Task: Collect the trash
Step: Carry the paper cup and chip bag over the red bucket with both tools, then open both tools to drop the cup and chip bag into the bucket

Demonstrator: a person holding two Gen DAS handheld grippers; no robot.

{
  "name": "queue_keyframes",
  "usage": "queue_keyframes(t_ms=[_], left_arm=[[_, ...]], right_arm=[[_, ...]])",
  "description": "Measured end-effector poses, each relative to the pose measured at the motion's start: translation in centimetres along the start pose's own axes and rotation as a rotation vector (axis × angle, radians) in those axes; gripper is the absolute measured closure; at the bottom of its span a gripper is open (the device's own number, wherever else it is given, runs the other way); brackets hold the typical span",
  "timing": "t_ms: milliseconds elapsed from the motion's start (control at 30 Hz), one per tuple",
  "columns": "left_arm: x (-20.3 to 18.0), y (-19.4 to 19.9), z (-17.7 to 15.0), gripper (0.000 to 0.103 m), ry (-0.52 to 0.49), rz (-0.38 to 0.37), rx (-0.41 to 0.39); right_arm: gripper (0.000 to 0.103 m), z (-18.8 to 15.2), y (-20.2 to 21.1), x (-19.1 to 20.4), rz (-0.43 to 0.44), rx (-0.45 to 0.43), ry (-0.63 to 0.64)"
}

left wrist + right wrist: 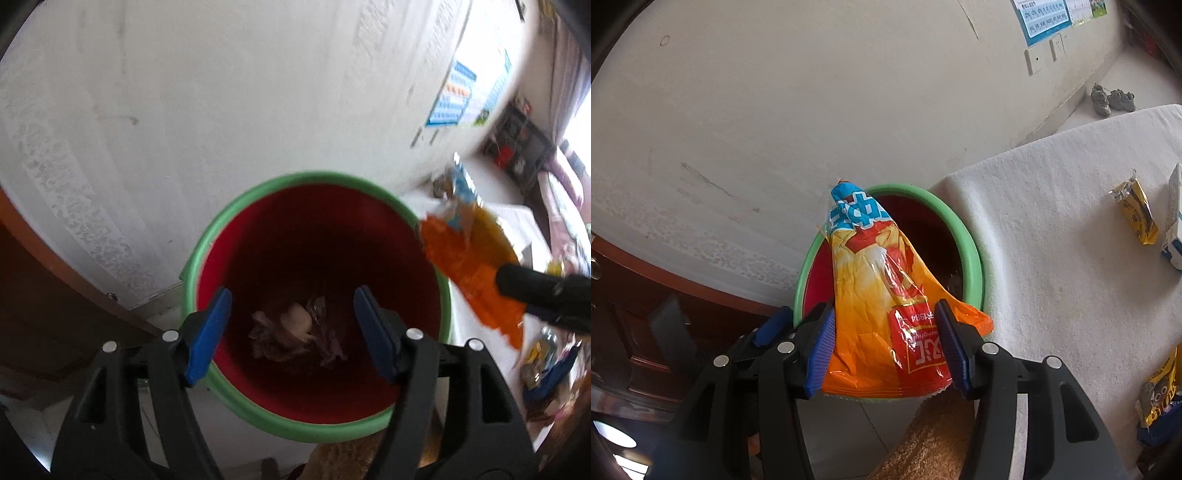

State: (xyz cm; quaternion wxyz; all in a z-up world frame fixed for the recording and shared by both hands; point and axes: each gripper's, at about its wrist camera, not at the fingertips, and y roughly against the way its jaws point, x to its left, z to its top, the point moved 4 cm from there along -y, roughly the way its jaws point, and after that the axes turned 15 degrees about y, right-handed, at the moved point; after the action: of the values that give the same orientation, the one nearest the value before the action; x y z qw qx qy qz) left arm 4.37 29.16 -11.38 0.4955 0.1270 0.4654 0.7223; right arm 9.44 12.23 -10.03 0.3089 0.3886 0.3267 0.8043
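**Light snack bag waiting over the bin**

The bin (317, 306), red inside with a green rim, is standing on the floor against the wall, just beside the left edge of the cloth-covered surface (1052, 229). Crumpled trash (295, 328) is already lying at its bottom.

The right gripper (886, 347) is holding the orange snack bag (875, 295) over the bin's rim, its jaws clenched on the lower part of the bag. The bag is looking empty, so I judge it very light, soft and crinkly, and its glossy film may be slippery; gripping across a flat, folded part near the sealed end is safest.

The left gripper (291, 328) is hanging above the bin mouth, jaws released and grasping nothing.

Smaller yellow wrappers (1137, 210) are lying near the right edge of the surface.
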Motion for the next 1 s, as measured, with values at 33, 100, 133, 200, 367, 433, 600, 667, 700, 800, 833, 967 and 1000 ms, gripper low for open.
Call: queue_keyframes(t_ms=[33,100,133,200,367,433,600,667,700,800,833,967,1000], left_arm=[[0.2,0.3,0.2,0.036,0.015,0.001,-0.010],[0.4,0.8,0.4,0.035,0.030,0.003,-0.018],[0.6,1.1,0.5,0.035,0.033,0.006,-0.020],[0.7,1.5,0.5,0.034,0.030,0.015,-0.028],[1.5,2.1,0.2,0.031,0.044,0.037,-0.037],[1.7,2.0,0.1,0.031,0.051,0.047,-0.029],[1.6,1.9,-0.4,0.031,0.045,0.051,-0.018],[1.2,1.9,-0.7,0.031,0.029,0.050,-0.013],[0.8,1.9,-0.8,0.031,0.020,0.047,-0.010],[-0.4,2.0,-1.3,0.031,-0.005,0.030,-0.005],[-0.9,2.1,-1.4,0.031,-0.014,0.023,-0.005],[-3.0,2.3,-2.0,0.031,-0.061,0.005,-0.003],[-3.5,2.4,-2.2,0.031,-0.072,0.002,-0.001]], right_arm=[[0.052,0.0,-0.1,0.2,0.004,-0.001,0.002],[0.052,0.0,-0.2,0.5,0.010,-0.001,0.013],[0.052,0.0,-0.2,0.7,0.009,-0.001,0.023],[0.052,0.1,-0.4,0.9,0.007,0.000,0.041],[0.042,0.2,-1.0,1.3,0.024,0.001,0.041],[0.035,0.3,-0.8,1.2,0.030,-0.006,0.032],[0.035,0.0,0.9,0.7,0.027,-0.033,0.019],[0.035,-0.1,2.3,0.1,0.012,-0.060,0.022],[0.035,-0.2,2.8,-0.2,0.005,-0.068,0.025],[0.035,-0.5,5.1,-2.0,-0.036,-0.095,0.039],[0.035,-0.7,5.9,-2.9,-0.058,-0.101,0.042],[0.035,-2.5,9.3,-7.7,-0.159,-0.114,0.023],[0.035,-2.9,9.9,-8.7,-0.178,-0.116,0.014]])
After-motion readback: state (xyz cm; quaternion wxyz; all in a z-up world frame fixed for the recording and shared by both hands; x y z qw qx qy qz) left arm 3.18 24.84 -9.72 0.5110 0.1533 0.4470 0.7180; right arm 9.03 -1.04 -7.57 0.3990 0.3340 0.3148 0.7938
